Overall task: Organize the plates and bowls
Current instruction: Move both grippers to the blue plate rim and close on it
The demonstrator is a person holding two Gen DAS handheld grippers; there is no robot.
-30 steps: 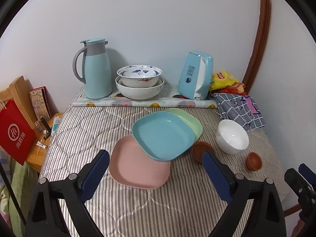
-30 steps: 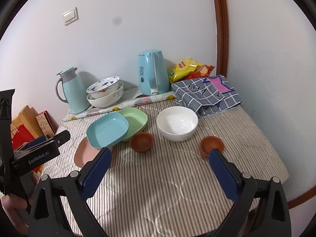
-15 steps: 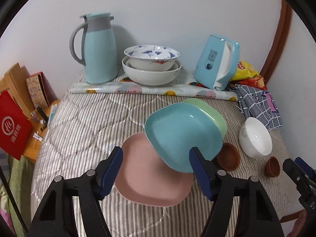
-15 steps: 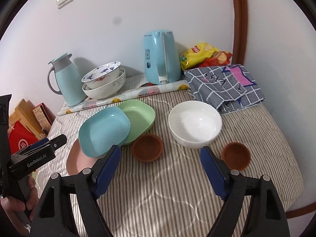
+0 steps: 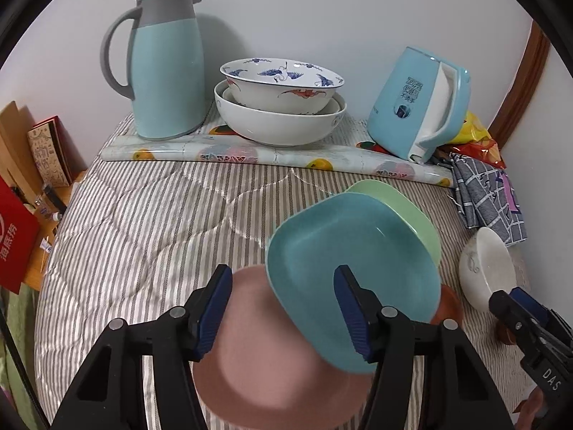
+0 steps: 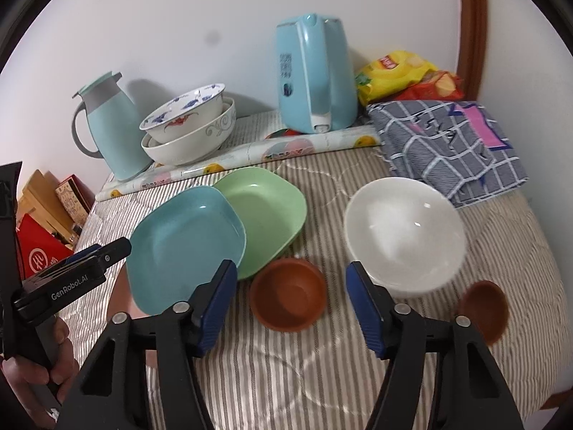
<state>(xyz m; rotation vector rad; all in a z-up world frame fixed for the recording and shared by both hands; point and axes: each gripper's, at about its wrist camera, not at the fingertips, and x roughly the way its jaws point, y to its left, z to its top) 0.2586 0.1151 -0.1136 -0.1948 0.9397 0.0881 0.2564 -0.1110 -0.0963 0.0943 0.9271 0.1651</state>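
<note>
On striped cloth: left gripper [image 5: 283, 308] closing, half open, nothing gripped, straddling blue plate [image 5: 352, 272] edge over pink plate [image 5: 272, 369], likely lining up for stacking. Right gripper [image 6: 292, 304] closing, empty, framing brown bowl [image 6: 288, 299] beside white bowl [image 6: 404, 231].

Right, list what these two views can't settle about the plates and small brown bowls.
- Pink plate: in the left wrist view the blue plate overlaps its right part and the gripper frame covers its near edge; blurred.
- Green plate: its left part lies under the blue plate in both views.
- Far small brown bowl: blurred in the right wrist view, partly behind the gripper's arm.
- Near small brown bowl: only a sliver shows past the blue plate in the left wrist view.
</note>
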